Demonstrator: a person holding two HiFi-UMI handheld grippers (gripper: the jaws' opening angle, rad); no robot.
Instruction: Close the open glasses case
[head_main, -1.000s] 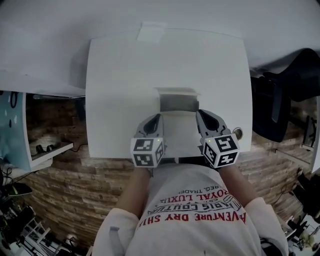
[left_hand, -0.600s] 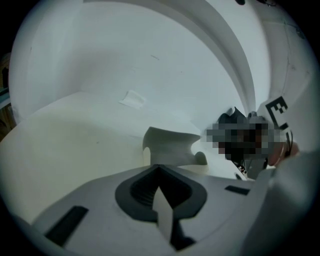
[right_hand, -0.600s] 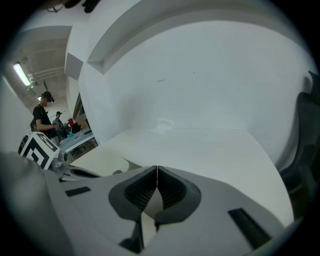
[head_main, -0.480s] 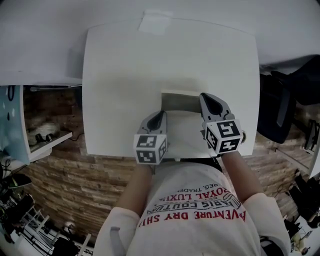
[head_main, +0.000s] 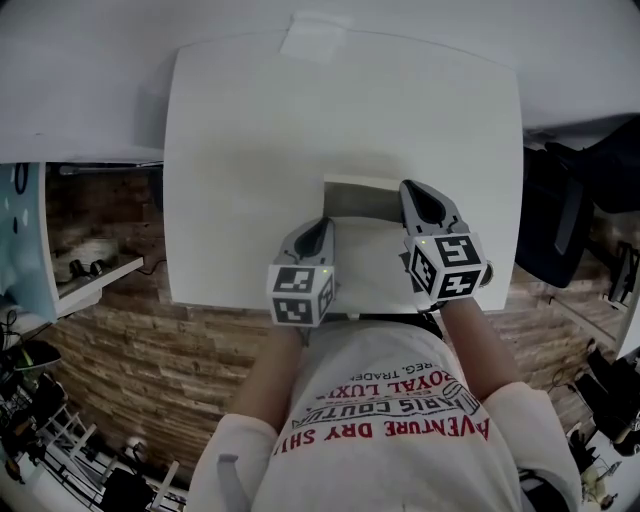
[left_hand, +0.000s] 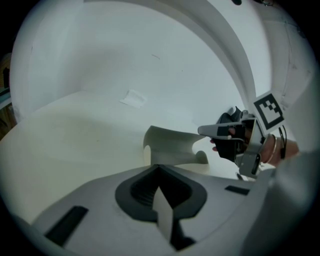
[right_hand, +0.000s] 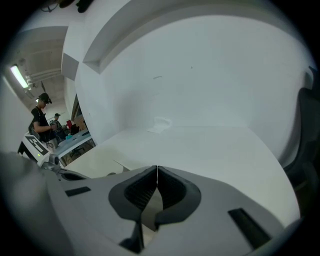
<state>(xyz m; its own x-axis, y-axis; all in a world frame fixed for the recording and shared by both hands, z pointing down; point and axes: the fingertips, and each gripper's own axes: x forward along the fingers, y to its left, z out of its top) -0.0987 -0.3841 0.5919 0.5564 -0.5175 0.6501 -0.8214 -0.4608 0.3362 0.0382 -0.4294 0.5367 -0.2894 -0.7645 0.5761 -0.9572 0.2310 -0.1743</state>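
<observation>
The open glasses case (head_main: 362, 222) is cream white and lies near the front edge of the white table (head_main: 240, 130). Its lid (left_hand: 170, 145) stands raised at the far side. My left gripper (head_main: 321, 226) rests at the case's left side, jaws shut with nothing held. My right gripper (head_main: 409, 188) reaches along the case's right side up to the lid's right end and is shut and empty too. In the left gripper view the lid rises just beyond my left gripper (left_hand: 159, 168), with the right gripper (left_hand: 226, 131) beside it. The right gripper view shows only a corner of the case (right_hand: 107, 169).
A small white slip (head_main: 314, 37) lies at the table's far edge. A black chair (head_main: 575, 190) stands to the right and a shelf unit (head_main: 40, 250) to the left. Brick-pattern floor shows below. People stand far off (right_hand: 41, 119) in the right gripper view.
The right gripper has moved forward along the case's right side to the lid's end. The left gripper has stayed at the case's left side.
</observation>
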